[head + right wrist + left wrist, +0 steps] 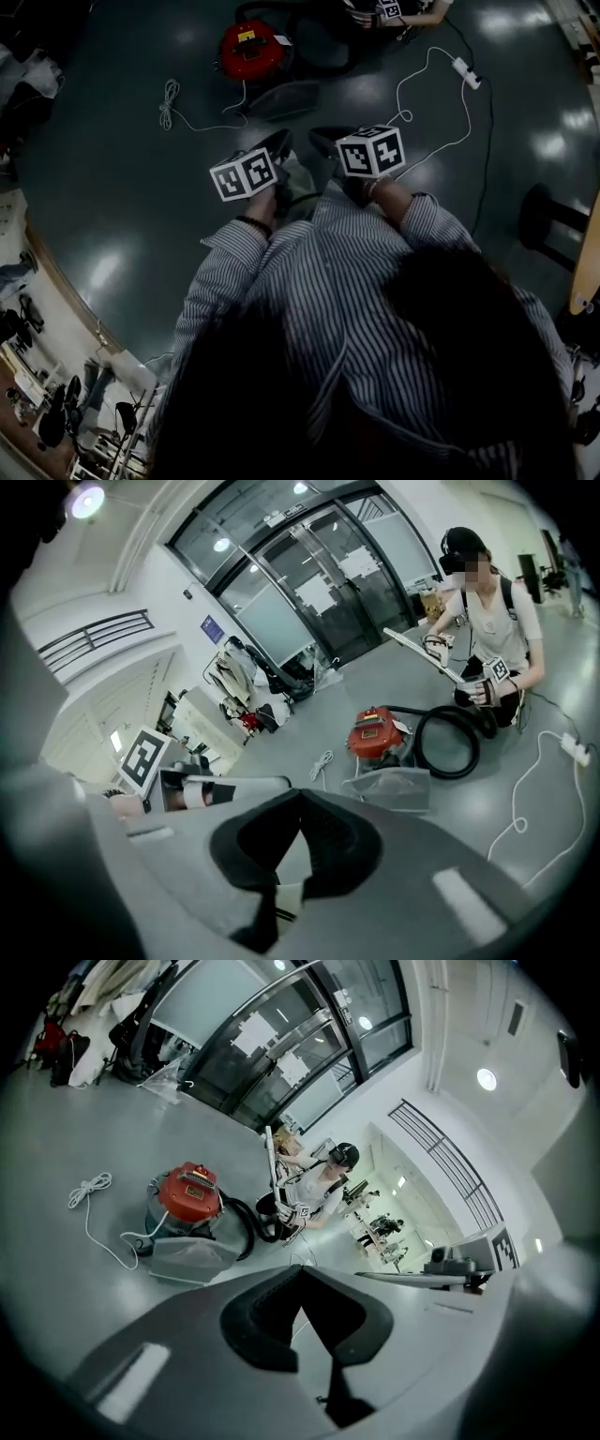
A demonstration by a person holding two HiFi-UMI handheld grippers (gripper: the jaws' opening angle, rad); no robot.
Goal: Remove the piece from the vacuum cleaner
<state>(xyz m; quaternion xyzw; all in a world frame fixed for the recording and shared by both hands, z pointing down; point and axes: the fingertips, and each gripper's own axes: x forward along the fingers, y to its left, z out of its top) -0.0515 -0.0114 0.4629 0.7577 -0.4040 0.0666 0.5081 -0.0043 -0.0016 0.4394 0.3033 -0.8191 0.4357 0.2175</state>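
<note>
Two claws, neither at work yet. In the head view the left gripper (277,142) and right gripper (323,139) point toward the red vacuum cleaner (251,49), well apart on the floor, with a grey part (286,98) just beside it. Left gripper view: jaws closed, nothing between. Right gripper view: likewise closed and empty. This looks like the approach step, and next they must get close and open.

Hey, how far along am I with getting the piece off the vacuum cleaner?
Nothing looks done: the red vacuum cleaner stands on the floor ahead, untouched. In hand, nothing: the left tongs and right tongs are both shut and empty. Left to do: reach it, take hold and do the removal itself.
</note>
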